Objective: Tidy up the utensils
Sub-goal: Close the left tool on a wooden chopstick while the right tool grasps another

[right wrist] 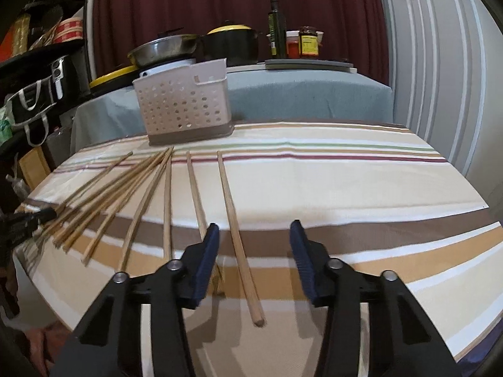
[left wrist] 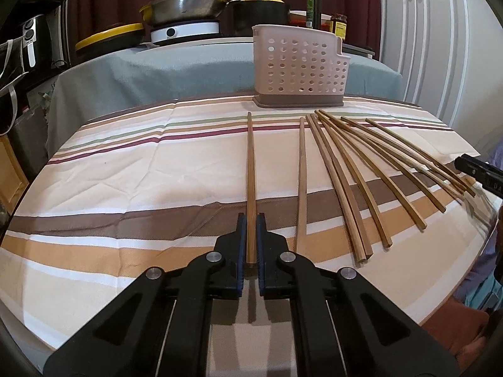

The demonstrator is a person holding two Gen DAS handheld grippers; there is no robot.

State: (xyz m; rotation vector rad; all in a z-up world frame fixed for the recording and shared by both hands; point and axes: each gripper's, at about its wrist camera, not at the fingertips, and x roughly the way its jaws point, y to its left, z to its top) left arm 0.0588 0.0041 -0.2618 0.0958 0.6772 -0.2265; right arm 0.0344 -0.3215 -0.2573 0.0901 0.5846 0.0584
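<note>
Chopsticks are the job here, and the nearest one (left wrist: 250, 188) sits between the pads of the left claw (left wrist: 250, 223), which are pressed in close on its thick end; whether they bite or merely flank it I cannot tell for sure, though it looks pinched. If held, that grip sits at the very butt, so the long stick could droop or swivel when lifted, and its far tip could miss the holder's mouth.

Over on the other side, the right claw (right wrist: 254, 231) is spread wide over another chopstick (right wrist: 237, 235) lying loose on the striped surface (right wrist: 345, 188). Closing off-centre could roll it away or nudge its neighbour.

Further out, the remaining chopsticks (left wrist: 361, 169) fan out, some touching or crossing, so pulling one may drag others.

Farthest stands the perforated holder (left wrist: 300, 69), upright at the surface's back edge; a hard poke could tip it.
</note>
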